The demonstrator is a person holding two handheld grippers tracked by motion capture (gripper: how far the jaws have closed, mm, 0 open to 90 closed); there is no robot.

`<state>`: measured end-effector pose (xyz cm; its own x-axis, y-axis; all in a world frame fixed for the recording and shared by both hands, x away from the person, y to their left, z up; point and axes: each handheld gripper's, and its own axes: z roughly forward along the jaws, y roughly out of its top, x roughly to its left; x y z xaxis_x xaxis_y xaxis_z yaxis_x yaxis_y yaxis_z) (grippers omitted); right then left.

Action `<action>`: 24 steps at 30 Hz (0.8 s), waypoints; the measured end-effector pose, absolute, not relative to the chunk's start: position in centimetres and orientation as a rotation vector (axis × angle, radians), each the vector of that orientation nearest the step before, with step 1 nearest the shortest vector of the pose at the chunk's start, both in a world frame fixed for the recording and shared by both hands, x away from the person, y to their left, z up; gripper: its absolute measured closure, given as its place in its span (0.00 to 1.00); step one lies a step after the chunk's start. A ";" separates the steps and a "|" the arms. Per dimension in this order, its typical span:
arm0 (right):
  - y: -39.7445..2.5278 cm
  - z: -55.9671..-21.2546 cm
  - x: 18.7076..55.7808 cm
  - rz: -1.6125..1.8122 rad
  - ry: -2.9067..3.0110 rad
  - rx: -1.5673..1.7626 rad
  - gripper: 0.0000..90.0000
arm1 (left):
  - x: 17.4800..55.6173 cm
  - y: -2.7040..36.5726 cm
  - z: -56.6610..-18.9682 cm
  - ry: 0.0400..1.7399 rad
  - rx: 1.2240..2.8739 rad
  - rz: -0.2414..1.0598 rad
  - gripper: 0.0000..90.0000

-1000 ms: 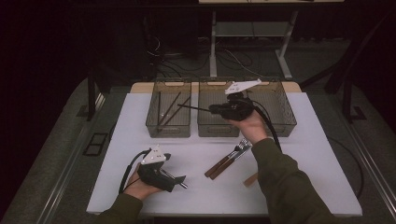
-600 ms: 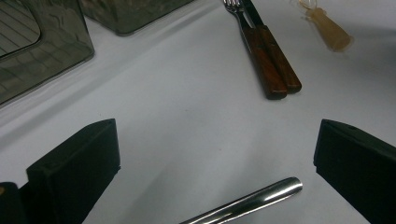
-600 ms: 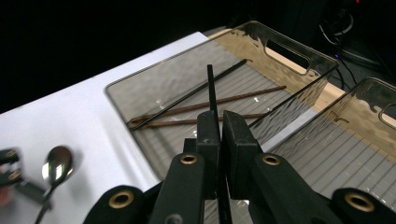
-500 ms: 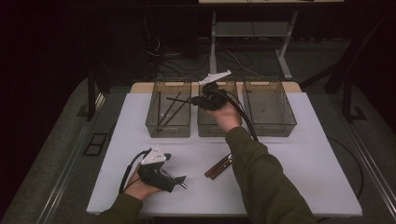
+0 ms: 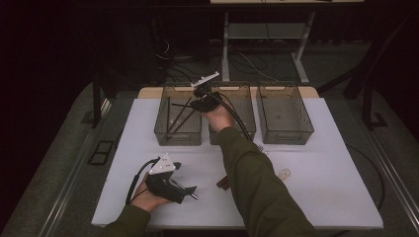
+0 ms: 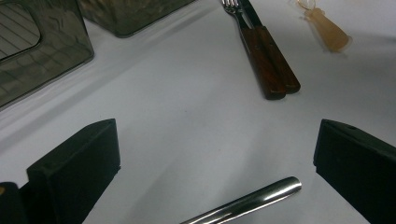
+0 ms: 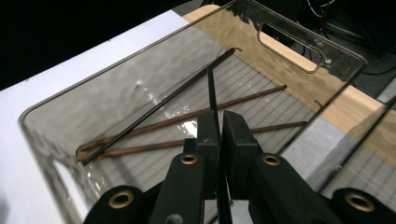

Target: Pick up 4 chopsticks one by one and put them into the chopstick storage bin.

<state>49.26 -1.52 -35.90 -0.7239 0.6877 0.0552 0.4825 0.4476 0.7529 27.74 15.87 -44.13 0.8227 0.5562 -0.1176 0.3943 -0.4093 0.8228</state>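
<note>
On the white tabletop (image 5: 316, 163), three smoky transparent plastic bins stand in a row along the far edge. The right gripper (image 5: 196, 104) is held over the left bin (image 5: 178, 134), its jaws pressed together on a thin black chopstick (image 7: 211, 91) that points down into that bin. On the ribbed floor of the left bin lie two brown wooden chopsticks (image 7: 187, 128) side by side and a second black chopstick (image 7: 159, 107) crossing above them toward the far corner. The middle bin (image 5: 245, 120) and the right bin (image 5: 285, 111) stand just beside it.

Near the front left corner, the left gripper (image 5: 190, 190) rests low at the surface, its jaws spread wide apart, with a shiny steel rod (image 6: 252, 200) lying between them. Ahead of it lie a wooden-handled fork and knife (image 6: 266, 60) side by side, and just beyond them a small pale translucent plastic piece (image 6: 327, 30).
</note>
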 end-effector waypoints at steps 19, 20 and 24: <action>1.2 -37.7 50.5 1.064 2.451 1.052 0.78 | 27.8 16.0 -44.0 0.686 2.054 0.213 0.00; 1.2 -37.6 50.5 1.067 2.445 1.046 0.75 | 27.8 15.9 -44.0 0.685 2.053 0.213 0.00; 0.8 -37.1 50.4 1.082 2.444 1.046 0.65 | 27.8 15.8 -44.1 0.680 2.054 0.216 0.00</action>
<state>50.39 0.81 -37.08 -0.7027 0.7103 0.0415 0.5081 0.4601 0.7281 27.82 15.81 -44.08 0.8311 0.5451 -0.1101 0.3813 -0.4145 0.8263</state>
